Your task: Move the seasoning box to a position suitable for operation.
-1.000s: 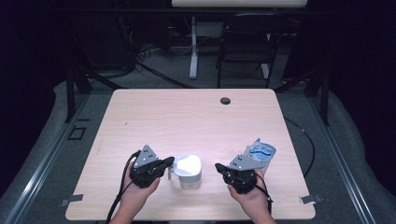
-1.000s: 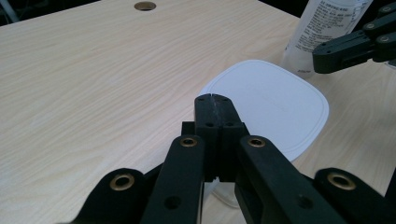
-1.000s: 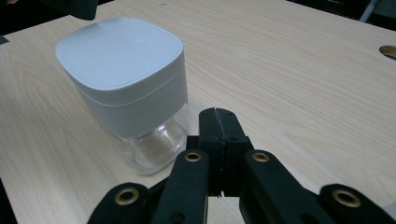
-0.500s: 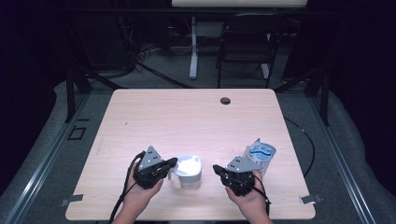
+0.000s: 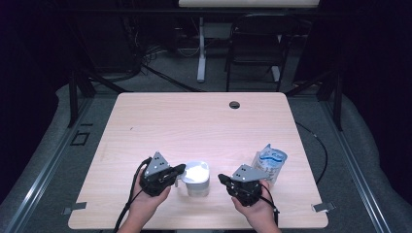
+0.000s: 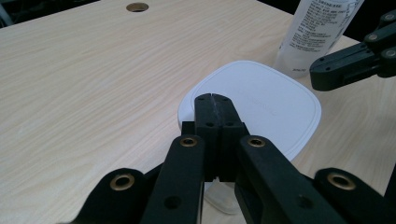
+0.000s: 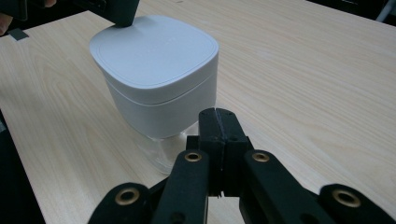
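Observation:
A white square container with a rounded lid (image 5: pixel 196 177) stands near the table's front edge. Its clear base shows under the white body (image 7: pixel 159 70). My left gripper (image 5: pixel 180 169) is shut and empty, its jaw tips resting at the near edge of the lid (image 6: pixel 261 102). On the container's right, my right gripper (image 5: pixel 221 178) is also shut and empty, a short gap from the container's side. In the right gripper view its closed tips (image 7: pixel 215 112) point at the container's lower corner. The left gripper's tip (image 7: pixel 123 14) touches the lid's far edge there.
A white and blue printed pouch (image 5: pixel 269 162) stands upright just right of my right hand, seen also as the pouch (image 6: pixel 322 28) beyond the lid. A cable hole (image 5: pixel 234 104) lies near the table's far edge. A black chair (image 5: pixel 257 43) stands behind the table.
Both grippers have crept slightly inward toward the container. The left jaw tips now reach the lid's edge. The container and pouch have stayed put.

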Motion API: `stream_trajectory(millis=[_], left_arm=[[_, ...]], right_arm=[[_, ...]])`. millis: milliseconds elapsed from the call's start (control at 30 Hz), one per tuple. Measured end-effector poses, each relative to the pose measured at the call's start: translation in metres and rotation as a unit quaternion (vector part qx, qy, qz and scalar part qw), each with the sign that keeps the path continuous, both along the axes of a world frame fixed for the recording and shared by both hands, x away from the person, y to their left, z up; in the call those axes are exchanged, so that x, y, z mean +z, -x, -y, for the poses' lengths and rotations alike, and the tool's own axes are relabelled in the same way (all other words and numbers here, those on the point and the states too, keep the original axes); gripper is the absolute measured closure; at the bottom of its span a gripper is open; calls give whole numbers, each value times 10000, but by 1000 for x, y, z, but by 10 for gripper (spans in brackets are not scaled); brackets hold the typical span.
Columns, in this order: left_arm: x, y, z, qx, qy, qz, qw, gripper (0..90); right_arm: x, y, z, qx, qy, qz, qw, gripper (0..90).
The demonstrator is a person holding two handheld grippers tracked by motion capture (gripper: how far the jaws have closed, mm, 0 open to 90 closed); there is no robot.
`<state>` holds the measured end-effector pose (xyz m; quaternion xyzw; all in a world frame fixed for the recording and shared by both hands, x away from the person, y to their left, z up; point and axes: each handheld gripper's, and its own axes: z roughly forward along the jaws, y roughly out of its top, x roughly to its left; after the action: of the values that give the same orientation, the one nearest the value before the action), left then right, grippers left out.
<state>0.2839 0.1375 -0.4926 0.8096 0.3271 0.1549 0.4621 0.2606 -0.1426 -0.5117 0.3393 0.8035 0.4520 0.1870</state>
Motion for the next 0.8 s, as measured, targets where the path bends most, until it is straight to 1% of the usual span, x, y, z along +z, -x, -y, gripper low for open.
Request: stream_trajectory(millis=[200, 267, 400, 567, 600, 700, 800], left_arm=[[-1, 1, -4, 4, 30, -5, 10000, 900], [-1, 2, -4, 17, 73, 7, 10000, 900], [-2, 3, -6, 26, 63, 28, 10000, 900], [-2, 3, -7, 51, 93, -25, 9999, 900], [-1, 3, -7, 47, 59, -25, 10000, 900], [-1, 3, -6, 45, 68, -10, 10000, 900], [-1, 3, -6, 37, 51, -9, 10000, 900]], right_arm=[[-3, -2, -9, 139, 42, -63, 9999, 900], [-4, -2, -13, 154, 27, -54, 9999, 900], [-5, -5, -16, 225, 48, -76, 9997, 900], [-7, -5, -18, 248, 68, -89, 9996, 897], [-8, -5, -18, 257, 68, -88, 9996, 897], [-8, -5, -19, 262, 75, -90, 9996, 896], [-6, -4, -20, 272, 49, -41, 9996, 896]])
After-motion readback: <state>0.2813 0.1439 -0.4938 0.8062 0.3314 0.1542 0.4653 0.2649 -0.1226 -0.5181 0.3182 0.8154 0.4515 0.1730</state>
